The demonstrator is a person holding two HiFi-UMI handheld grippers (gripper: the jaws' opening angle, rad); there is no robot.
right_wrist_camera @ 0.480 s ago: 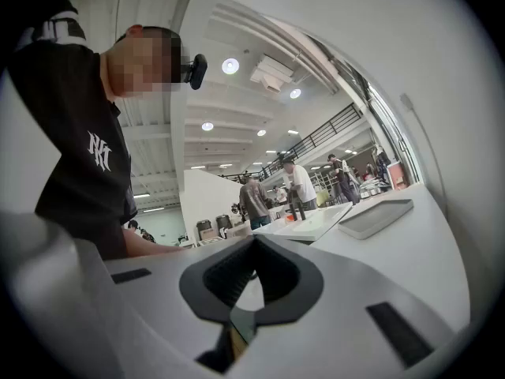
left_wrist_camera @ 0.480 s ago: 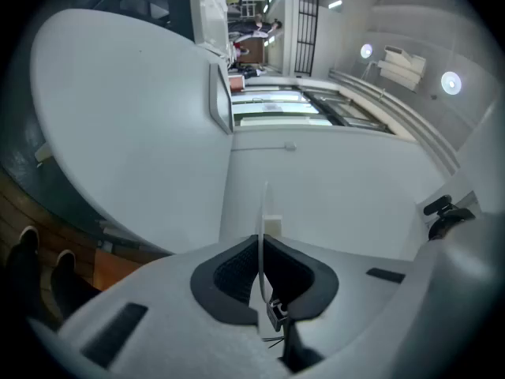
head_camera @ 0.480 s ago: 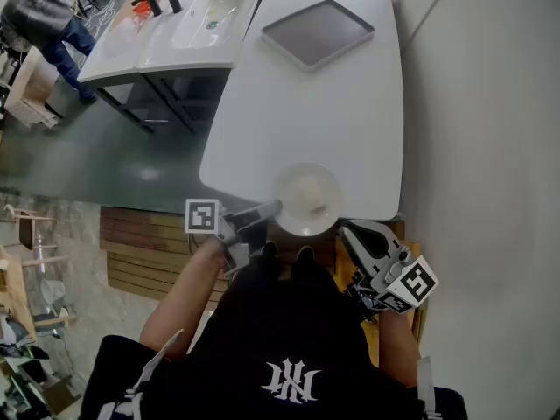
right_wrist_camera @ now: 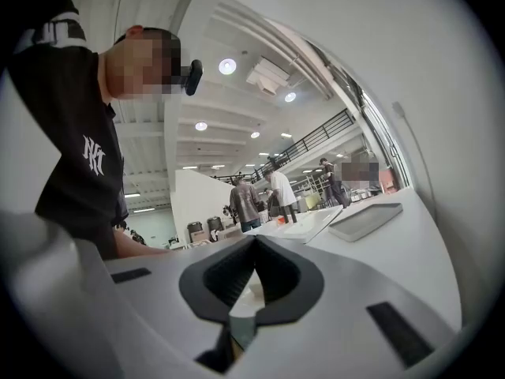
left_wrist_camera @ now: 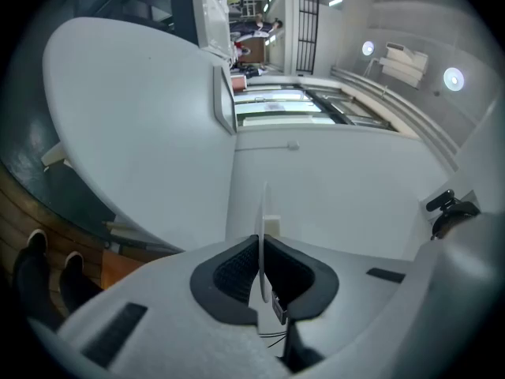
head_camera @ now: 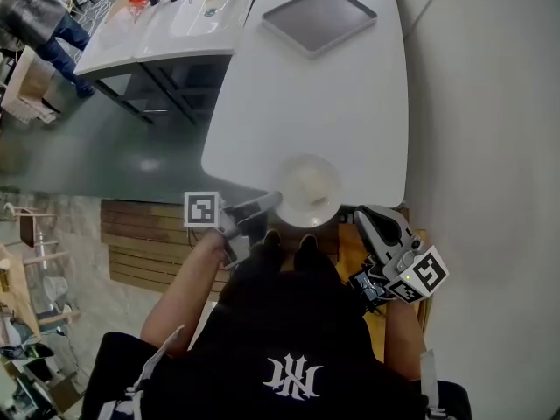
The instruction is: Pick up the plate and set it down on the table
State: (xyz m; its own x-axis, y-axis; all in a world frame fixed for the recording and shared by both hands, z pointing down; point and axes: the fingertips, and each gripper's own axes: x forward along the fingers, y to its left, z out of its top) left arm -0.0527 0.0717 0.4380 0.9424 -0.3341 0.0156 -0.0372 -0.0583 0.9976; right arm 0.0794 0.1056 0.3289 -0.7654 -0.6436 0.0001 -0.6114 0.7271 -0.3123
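Observation:
A round white plate (head_camera: 308, 189) lies over the near edge of the white table (head_camera: 332, 94); I cannot tell whether it rests on the table or hangs just above it. My left gripper (head_camera: 273, 202) is shut on the plate's left rim. In the left gripper view the plate (left_wrist_camera: 263, 212) shows edge-on as a thin white line pinched between the dark pads, with a small pale block beside it. My right gripper (head_camera: 361, 216) is shut on nothing, just right of the plate and off the table's near edge. Its dark pads (right_wrist_camera: 272, 275) meet with no gap.
A grey rectangular tray (head_camera: 319, 20) sits at the far end of the table, also visible as the tray (right_wrist_camera: 364, 219) in the right gripper view. A white sink unit (head_camera: 175, 16) stands to the left, wooden slats (head_camera: 149, 243) lie below, and a pale wall runs along the right.
The plate, held by my left gripper, has shifted slightly farther over the table. My right gripper has drifted a little to the right and towards me.

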